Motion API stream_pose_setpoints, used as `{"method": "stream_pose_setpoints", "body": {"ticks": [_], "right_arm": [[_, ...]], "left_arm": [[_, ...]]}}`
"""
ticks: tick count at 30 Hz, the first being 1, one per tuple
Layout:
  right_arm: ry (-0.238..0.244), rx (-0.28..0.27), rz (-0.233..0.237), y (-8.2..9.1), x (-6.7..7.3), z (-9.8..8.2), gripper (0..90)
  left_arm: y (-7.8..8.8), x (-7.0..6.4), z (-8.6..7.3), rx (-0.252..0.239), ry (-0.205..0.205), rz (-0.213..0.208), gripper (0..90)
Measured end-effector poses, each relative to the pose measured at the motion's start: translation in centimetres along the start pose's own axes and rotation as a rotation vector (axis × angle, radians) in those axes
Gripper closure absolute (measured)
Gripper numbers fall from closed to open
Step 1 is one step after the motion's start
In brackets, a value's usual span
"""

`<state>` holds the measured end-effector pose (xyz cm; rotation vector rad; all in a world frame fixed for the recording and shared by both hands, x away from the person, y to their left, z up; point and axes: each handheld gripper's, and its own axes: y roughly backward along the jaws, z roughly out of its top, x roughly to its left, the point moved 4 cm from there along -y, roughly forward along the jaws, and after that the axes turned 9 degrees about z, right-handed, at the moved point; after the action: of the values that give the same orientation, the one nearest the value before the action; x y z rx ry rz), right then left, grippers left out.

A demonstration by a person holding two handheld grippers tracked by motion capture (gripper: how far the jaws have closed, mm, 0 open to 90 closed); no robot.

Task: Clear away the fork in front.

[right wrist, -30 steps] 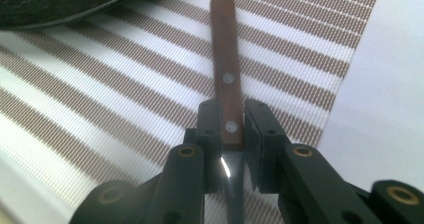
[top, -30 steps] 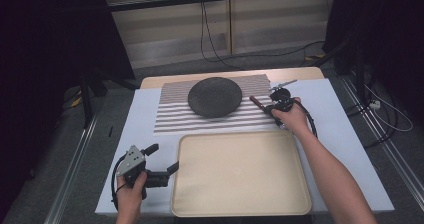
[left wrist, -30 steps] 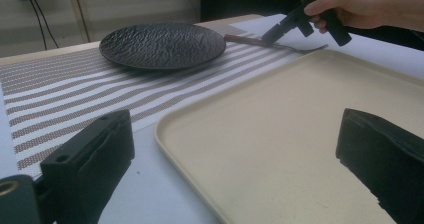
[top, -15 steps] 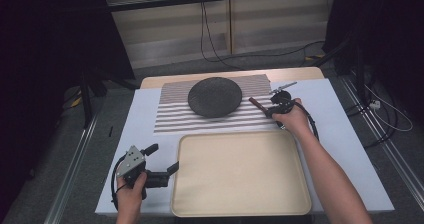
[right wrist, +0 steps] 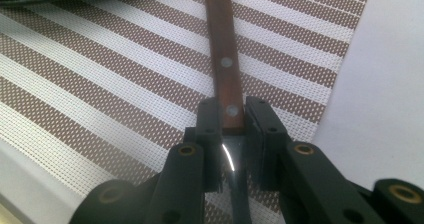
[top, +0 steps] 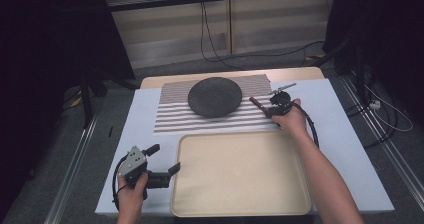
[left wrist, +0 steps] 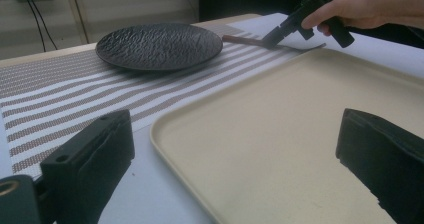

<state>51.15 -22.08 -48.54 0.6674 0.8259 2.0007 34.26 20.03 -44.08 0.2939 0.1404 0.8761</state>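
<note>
A knife with a brown wooden handle (right wrist: 222, 49) lies low along the striped placemat (right wrist: 100, 84); I cannot tell whether it touches the mat. My right gripper (right wrist: 232, 129) is shut on the knife where handle meets blade. In the high view that right gripper (top: 265, 109) is right of the black plate (top: 215, 97), and the knife handle (top: 256, 102) points toward the plate. My left gripper (top: 165, 157) stands open and holds nothing at the left rim of the beige tray (top: 240, 184). The left gripper view shows the tray (left wrist: 280, 119), the plate (left wrist: 159, 45) and the knife handle (left wrist: 242, 39).
The placemat (top: 175, 116) lies on a white table cover (top: 345, 129), with the plate on its far half. Cables (top: 215, 44) run over the floor behind the table. Dark frames stand at both sides.
</note>
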Motion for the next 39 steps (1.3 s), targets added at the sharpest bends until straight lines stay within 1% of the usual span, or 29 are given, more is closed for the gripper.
{"method": "stream_pose_setpoints", "body": {"ticks": [4,5,6,8,10,12,13,14,15,18,19,20,23,25,29,32,34,35,36,37,38,39], "right_arm": [[0.003,0.006,0.005,0.0,0.0,0.1,78.3],[0.011,0.005,0.006,0.1,-0.1,0.1,78.3],[0.015,-0.002,0.011,0.1,-0.1,0.0,78.4],[0.007,-0.017,0.027,0.2,-0.3,-0.1,78.4],[0.011,-0.019,0.033,0.2,-0.3,-0.1,78.5],[0.025,-0.017,0.03,0.3,-0.3,0.0,78.5],[0.029,-0.02,0.014,0.4,-0.5,0.0,78.6],[0.019,-0.031,0.015,0.5,-0.6,0.1,78.6],[0.009,-0.05,0.012,0.7,-0.8,0.2,78.6],[0.002,-0.114,0.006,1.7,-1.1,0.7,78.7],[0.002,-0.132,0.012,2.0,-1.1,0.9,78.7],[0.008,-0.145,0.004,2.2,-1.1,1.1,78.7],[0.006,-0.189,0.002,3.1,-1.2,1.6,78.7],[0.009,-0.222,-0.012,3.7,-1.3,1.9,78.7],[-0.005,-0.271,-0.021,4.6,-1.5,2.1,78.7],[-0.018,-0.302,-0.006,5.5,-1.4,2.2,78.7],[-0.025,-0.317,0.009,6.1,-1.2,2.3,78.7],[-0.018,-0.328,0.003,6.5,-1.1,2.4,78.7],[-0.013,-0.336,0.01,6.8,-1.0,2.5,78.7],[-0.022,-0.344,0.026,7.1,-0.8,2.4,78.7],[-0.019,-0.35,0.032,7.4,-0.6,2.4,78.6],[-0.011,-0.337,0.05,7.5,-0.4,2.3,78.6]], "left_arm": [[0.0,0.1,0.1,0.003,-0.003,-0.007,2.5],[0.0,0.2,0.2,0.001,-0.002,-0.003,2.5],[0.0,0.3,0.3,-0.007,0.003,0.002,2.5],[-0.1,0.4,0.3,-0.011,0.016,0.002,2.5],[-0.3,0.3,0.3,-0.001,0.003,-0.009,2.5],[-0.4,0.3,0.4,-0.002,0.006,-0.006,2.5],[-0.4,0.3,0.4,-0.005,0.012,-0.006,2.5],[-0.4,0.3,0.4,-0.006,0.008,-0.003,2.5],[-0.4,0.3,0.4,-0.009,0.012,-0.004,2.5],[-0.3,0.4,0.5,-0.012,0.013,-0.008,2.5],[-0.3,0.4,0.4,-0.009,0.016,-0.004,2.5],[-0.3,0.4,0.4,-0.009,0.017,-0.001,2.5],[-0.3,0.5,0.5,-0.013,0.014,-0.005,2.5],[-0.2,0.4,0.5,-0.017,0.023,-0.004,2.5],[-0.1,0.4,0.5,-0.018,0.021,-0.002,2.5],[0.0,0.4,0.6,-0.022,0.013,0.002,2.5],[0.0,0.3,0.6,-0.023,0.016,-0.005,2.5],[0.0,0.3,0.6,-0.022,0.015,-0.006,2.5],[0.0,0.3,0.6,-0.021,0.015,-0.004,2.5],[0.0,0.3,0.7,-0.024,0.019,-0.002,2.5],[0.0,0.2,0.7,-0.025,0.021,-0.004,2.5],[0.1,0.2,0.7,-0.024,0.02,-0.002,2.5]]}}
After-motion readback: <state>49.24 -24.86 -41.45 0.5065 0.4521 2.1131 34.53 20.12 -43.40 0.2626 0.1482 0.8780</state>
